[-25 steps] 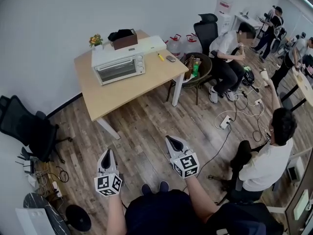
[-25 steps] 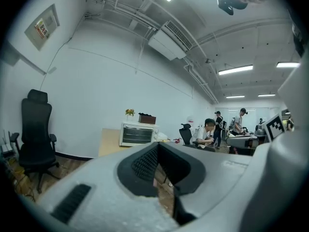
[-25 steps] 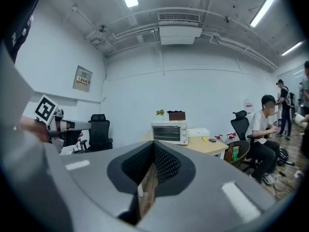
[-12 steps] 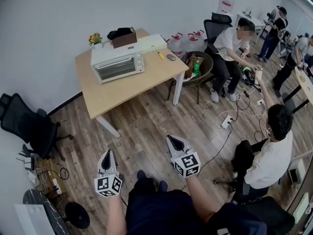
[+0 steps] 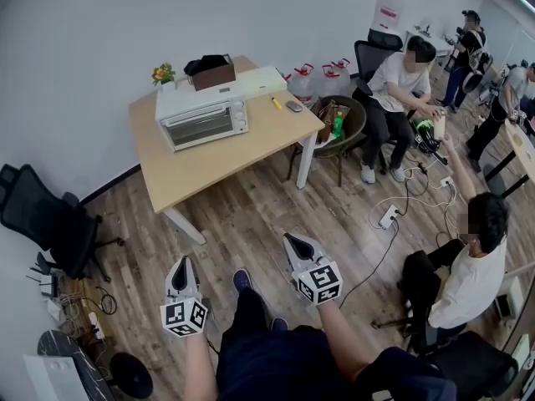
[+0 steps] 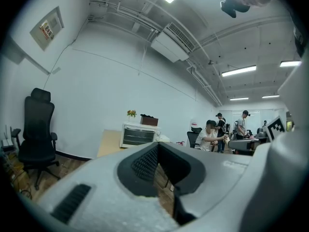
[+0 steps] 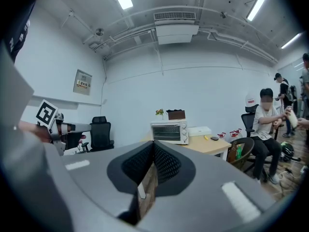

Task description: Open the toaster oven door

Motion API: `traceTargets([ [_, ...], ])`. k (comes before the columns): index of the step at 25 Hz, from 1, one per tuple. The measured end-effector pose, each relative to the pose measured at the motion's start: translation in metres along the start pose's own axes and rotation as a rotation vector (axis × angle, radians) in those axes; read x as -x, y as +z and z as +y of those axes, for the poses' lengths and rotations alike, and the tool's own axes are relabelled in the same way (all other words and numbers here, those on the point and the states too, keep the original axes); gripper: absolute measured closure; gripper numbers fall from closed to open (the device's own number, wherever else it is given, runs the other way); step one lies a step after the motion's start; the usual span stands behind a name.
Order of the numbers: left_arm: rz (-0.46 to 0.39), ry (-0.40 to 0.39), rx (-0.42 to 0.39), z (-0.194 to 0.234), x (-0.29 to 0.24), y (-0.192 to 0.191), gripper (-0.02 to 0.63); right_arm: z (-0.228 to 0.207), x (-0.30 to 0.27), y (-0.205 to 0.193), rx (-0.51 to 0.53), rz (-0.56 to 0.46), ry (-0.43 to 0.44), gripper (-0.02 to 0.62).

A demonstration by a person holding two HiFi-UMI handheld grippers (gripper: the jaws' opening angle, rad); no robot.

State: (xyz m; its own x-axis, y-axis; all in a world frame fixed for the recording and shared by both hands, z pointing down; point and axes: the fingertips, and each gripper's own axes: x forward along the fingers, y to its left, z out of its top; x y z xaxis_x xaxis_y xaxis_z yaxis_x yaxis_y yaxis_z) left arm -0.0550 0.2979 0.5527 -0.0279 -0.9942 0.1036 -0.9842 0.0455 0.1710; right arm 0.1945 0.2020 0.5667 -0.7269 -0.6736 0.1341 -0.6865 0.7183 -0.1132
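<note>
The white toaster oven (image 5: 203,119) stands with its door closed at the back of a wooden table (image 5: 209,164), far ahead across the floor. It also shows small and distant as the toaster oven (image 6: 137,135) in the left gripper view and the toaster oven (image 7: 169,131) in the right gripper view. My left gripper (image 5: 180,266) and right gripper (image 5: 291,242) are held low in front of me, well short of the table. Both point toward it. The jaws of the left gripper (image 6: 158,146) and the right gripper (image 7: 153,144) meet at the tips with nothing between them.
A brown box (image 5: 214,70) and a flower pot (image 5: 164,73) sit behind the oven, with a white flat box (image 5: 263,79) beside it. A black office chair (image 5: 42,220) stands at left. Seated people, a wicker chair (image 5: 343,119) and a floor power strip (image 5: 389,217) are at right.
I have stepped forward; one foot now shows ahead of my body. The table and oven sit slightly nearer. Both grippers keep their pose and stay shut.
</note>
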Motion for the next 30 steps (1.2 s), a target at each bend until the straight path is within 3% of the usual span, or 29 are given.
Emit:
traceTargets([
  [11,-0.016,0.033,0.010,0.031,-0.053,0.006,0.611,-0.021,-0.064,0.013,0.015,-0.008,0.010,0.584],
  [30,0.012,0.017,0.017,0.075,-0.160,0.024,0.611,-0.058,-0.171,0.032,0.012,0.017,-0.005,0.584],
])
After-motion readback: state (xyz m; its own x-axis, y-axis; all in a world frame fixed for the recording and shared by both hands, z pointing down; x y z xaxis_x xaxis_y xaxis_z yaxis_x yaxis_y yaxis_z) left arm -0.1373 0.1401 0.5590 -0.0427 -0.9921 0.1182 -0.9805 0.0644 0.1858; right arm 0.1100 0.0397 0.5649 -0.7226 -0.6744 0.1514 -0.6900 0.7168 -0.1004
